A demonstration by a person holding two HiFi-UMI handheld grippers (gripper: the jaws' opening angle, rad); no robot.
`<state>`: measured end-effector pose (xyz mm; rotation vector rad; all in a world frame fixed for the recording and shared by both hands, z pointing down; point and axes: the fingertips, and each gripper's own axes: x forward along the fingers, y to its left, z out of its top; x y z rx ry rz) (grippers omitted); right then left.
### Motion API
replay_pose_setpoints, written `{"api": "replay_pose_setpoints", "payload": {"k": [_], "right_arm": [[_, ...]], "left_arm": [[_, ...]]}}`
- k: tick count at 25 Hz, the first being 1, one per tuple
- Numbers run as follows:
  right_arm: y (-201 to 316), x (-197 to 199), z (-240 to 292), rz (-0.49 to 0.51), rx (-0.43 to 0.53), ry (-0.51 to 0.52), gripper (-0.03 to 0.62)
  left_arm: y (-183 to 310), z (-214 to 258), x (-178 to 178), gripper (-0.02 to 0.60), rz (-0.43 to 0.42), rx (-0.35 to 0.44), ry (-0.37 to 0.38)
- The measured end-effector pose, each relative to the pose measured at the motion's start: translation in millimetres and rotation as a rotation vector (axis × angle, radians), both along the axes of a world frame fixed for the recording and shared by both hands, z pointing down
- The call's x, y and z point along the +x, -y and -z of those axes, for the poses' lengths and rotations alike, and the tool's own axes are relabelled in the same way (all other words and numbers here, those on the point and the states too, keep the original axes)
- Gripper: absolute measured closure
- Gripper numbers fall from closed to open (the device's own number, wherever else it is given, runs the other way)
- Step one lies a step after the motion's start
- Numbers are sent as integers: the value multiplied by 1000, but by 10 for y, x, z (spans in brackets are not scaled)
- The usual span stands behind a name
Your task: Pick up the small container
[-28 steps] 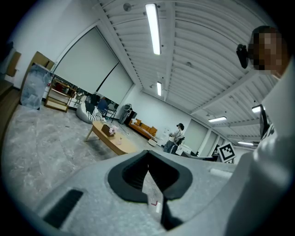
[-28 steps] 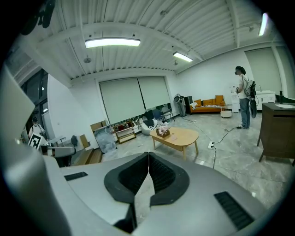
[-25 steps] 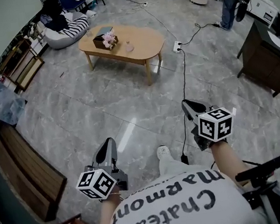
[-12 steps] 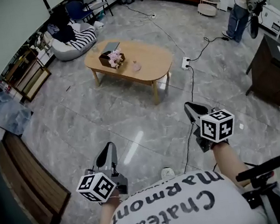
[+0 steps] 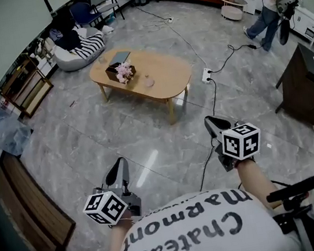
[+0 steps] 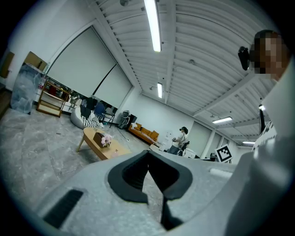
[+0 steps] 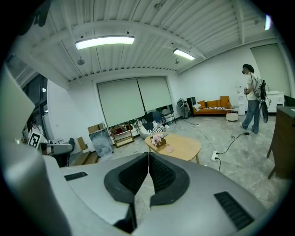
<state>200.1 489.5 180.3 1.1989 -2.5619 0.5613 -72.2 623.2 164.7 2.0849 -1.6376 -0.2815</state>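
Open floor (image 5: 146, 129) between me and the surface (image 5: 167, 69)
I hold left gripper (image 5: 118, 168) and right gripper (image 5: 213, 123) low, pointing forward, both clenched and empty; the container (image 5: 149, 83) sits mid-surface, well away.

I saw a wooden coffee table (image 5: 163, 71) in the upper middle of the frame, with a box of pink flowers (image 5: 121, 72) on its left end. A striped beanbag (image 5: 78, 49) lay at upper left (beside a low shelf (image 5: 24, 80)), and a person (image 5: 268, 9) stood at upper right.
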Motion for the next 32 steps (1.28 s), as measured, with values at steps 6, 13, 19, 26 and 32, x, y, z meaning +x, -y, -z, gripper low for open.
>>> {"api": "replay_pose_setpoints", "payload": {"k": [6, 13, 19, 26, 32], "right_arm": [[58, 60, -201, -4, -47, 10, 581], [-26, 90, -473, -27, -120, 40, 581], [117, 59, -633, -50, -165, 71, 581], [368, -104, -701, -53, -181, 54, 580], [980, -143, -702, -69, -169, 47, 580]], "left_arm": [[131, -59, 75, 566, 6, -6, 16], [177, -146, 83, 566, -16, -38, 10], [365, -264, 80, 566, -38, -57, 12], [667, -348, -78, 566, -50, -74, 1], [1309, -322, -58, 566, -100, -43, 27]]}}
